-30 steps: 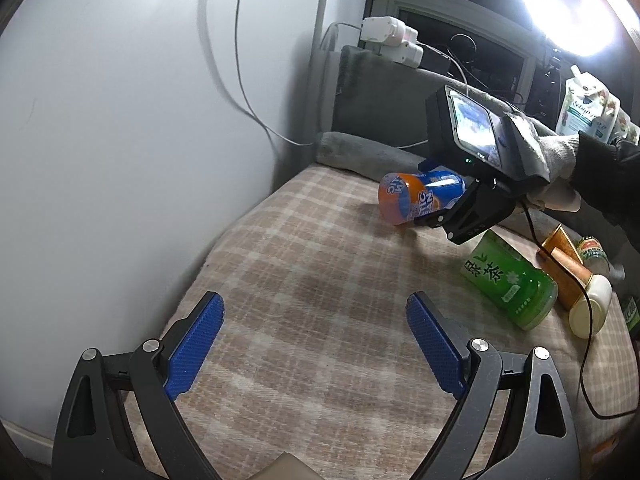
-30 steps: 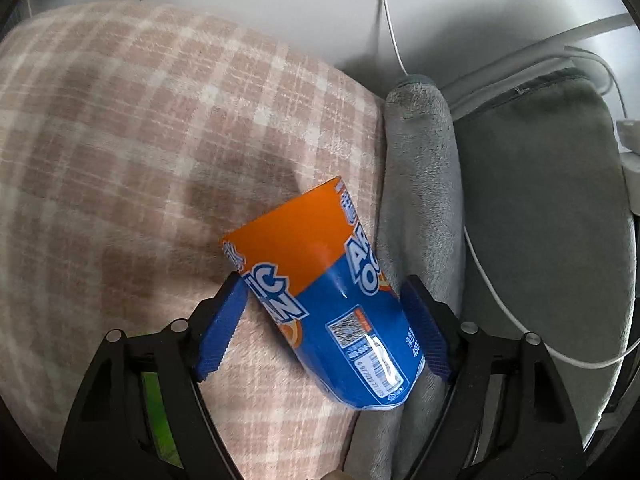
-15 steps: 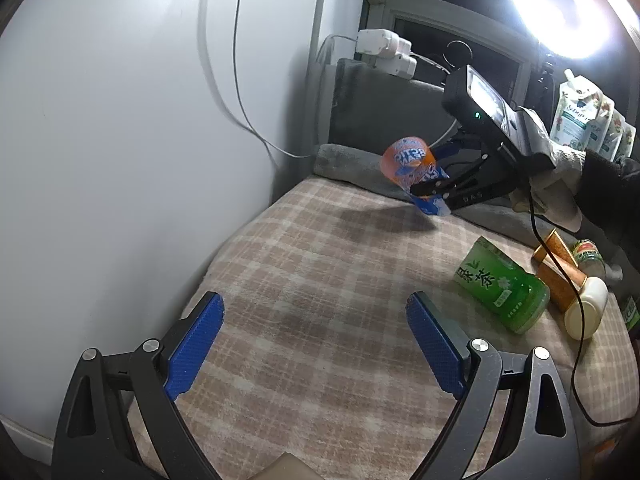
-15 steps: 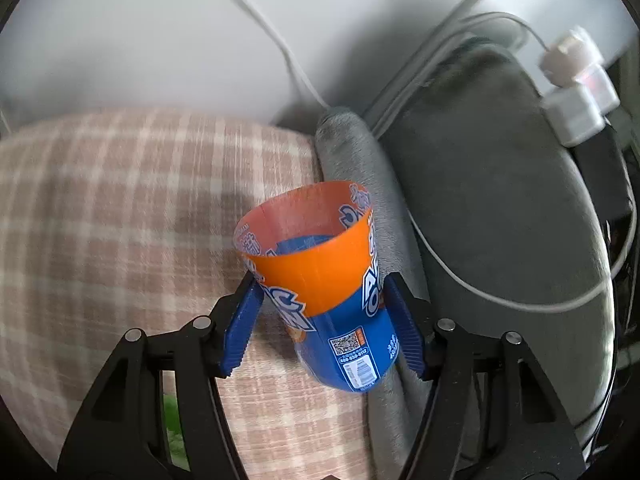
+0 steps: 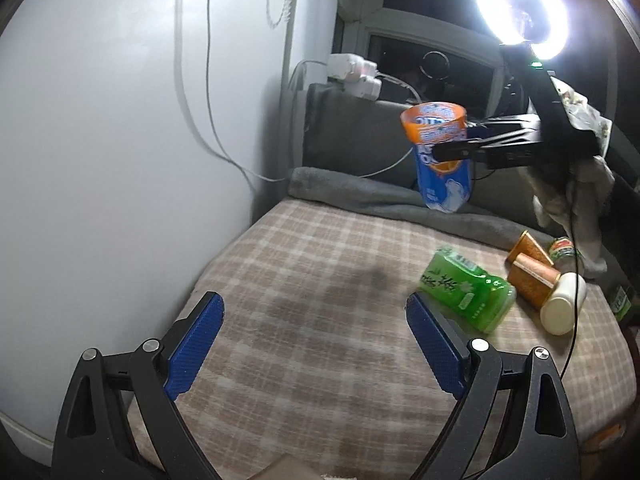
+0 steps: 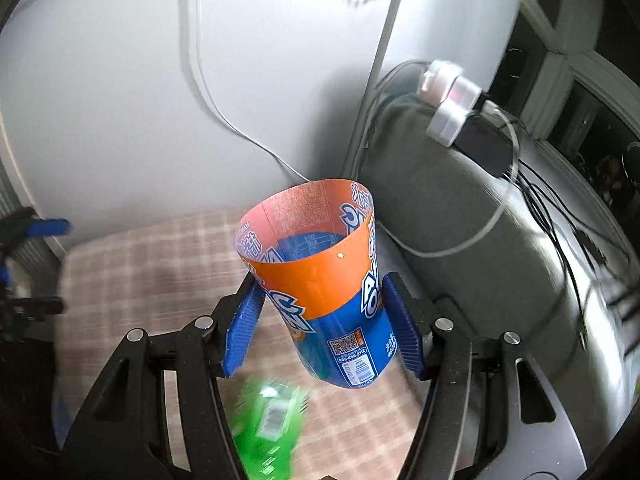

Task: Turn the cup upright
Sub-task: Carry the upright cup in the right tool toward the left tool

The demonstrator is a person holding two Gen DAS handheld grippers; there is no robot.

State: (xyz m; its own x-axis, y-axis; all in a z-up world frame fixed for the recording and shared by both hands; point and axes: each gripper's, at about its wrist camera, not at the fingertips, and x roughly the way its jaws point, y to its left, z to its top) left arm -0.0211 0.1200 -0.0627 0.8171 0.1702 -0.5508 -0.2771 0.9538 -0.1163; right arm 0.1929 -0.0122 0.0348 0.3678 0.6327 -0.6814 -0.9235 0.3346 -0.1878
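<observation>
Already the orange-and-blue cup [image 6: 320, 304] hangs mouth-up, clamped in the right claw [image 6: 324, 332] above the plaid bed [image 5: 320, 320]; setting it down remains. The left claw [image 5: 312, 344] gapes wide, holding nothing.

my right gripper [image 6: 324, 320] is holding the cup [image 6: 320, 280] mouth-up above the bed [image 5: 320, 320], ahead of my left gripper [image 5: 314, 344]. a bottle [image 5: 466, 290] is lying right of it, beside two tubes [image 5: 536, 276].

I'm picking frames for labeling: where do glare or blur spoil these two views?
Left wrist view: the ring light blows out the top right corner; the cup stays fairly sharp. Right wrist view: motion blur smears the green bottle and the right edge; the cup in the right gripper stays readable.
</observation>
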